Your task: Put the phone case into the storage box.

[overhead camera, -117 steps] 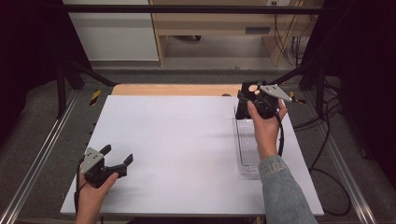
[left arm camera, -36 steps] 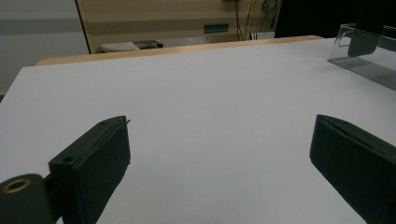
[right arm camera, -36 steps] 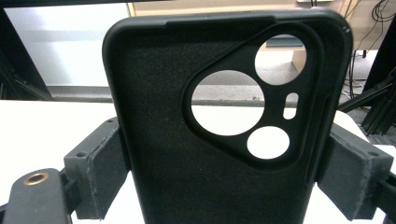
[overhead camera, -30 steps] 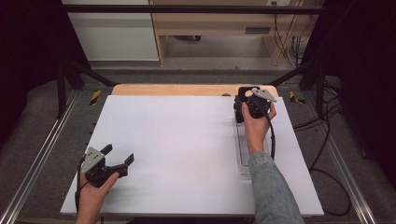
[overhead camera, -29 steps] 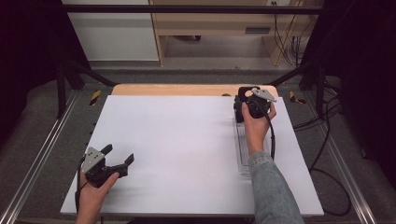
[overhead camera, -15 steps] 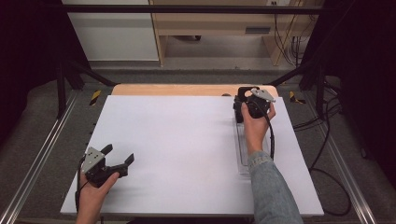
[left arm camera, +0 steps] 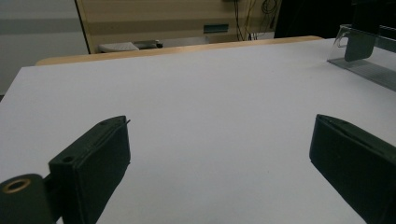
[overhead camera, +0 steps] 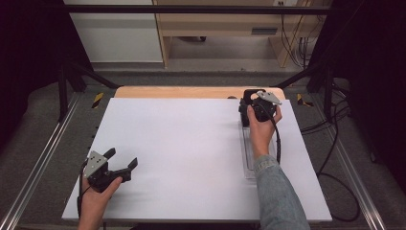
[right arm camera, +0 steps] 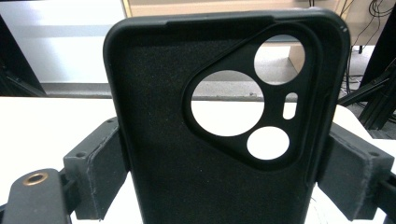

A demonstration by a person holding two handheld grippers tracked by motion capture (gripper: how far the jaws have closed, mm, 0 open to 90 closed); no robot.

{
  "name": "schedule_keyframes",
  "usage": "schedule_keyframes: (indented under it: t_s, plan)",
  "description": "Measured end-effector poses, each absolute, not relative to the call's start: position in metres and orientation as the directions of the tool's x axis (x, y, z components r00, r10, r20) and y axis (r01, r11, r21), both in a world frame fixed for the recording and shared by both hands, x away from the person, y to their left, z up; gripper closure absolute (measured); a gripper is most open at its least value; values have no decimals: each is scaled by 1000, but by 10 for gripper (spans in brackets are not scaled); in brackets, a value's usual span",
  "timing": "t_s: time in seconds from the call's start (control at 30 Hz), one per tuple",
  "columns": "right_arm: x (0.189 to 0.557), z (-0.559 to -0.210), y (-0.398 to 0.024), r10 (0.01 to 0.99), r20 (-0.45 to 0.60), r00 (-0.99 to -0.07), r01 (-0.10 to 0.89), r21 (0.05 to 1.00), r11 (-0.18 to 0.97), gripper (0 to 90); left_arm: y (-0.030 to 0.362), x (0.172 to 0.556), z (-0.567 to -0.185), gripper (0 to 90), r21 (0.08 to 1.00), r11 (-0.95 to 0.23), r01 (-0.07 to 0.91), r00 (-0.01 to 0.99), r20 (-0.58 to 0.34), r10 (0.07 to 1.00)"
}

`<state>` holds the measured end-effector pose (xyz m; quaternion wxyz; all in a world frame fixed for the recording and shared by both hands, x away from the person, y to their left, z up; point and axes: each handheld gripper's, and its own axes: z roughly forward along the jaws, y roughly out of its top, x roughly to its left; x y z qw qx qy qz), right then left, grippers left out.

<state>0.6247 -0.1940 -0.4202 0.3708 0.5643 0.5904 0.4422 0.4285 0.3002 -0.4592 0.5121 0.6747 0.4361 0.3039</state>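
Observation:
My right gripper (overhead camera: 250, 106) is at the far right of the white table (overhead camera: 191, 143), over the far end of a clear plastic tray (overhead camera: 249, 160). In the right gripper view it (right arm camera: 224, 161) is shut on a black phone case (right arm camera: 187, 140), held upright by its two long sides, inner face towards the camera, camera cut-outs at the upper right. My left gripper (overhead camera: 122, 158) rests near the front left corner, open, with nothing between its fingers (left arm camera: 93, 163). In the left gripper view the tray (left arm camera: 373, 65) has a dark piece (left arm camera: 358, 46) standing at its end.
A wooden strip (overhead camera: 191, 92) runs along the table's far edge. Metal rails (overhead camera: 43, 158) flank the table on both sides. Cables (overhead camera: 330, 163) trail on the floor at the right. Behind the table stand a white cabinet (overhead camera: 115, 33) and a wooden shelf (overhead camera: 220, 28).
My right gripper has shifted a little left and nearer, to the tray's far end, and has been almost still for the last second. The left gripper has not moved.

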Motion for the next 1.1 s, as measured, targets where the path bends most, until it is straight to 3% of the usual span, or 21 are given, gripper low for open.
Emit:
schedule_keyframes:
  t_s: [1.1]
  plan:
    - [626, -425, -194, 994, 53, -93, 336, 942, -19, 130, 299, 428, -459, 54, 956, -95, 278, 441, -39, 897]
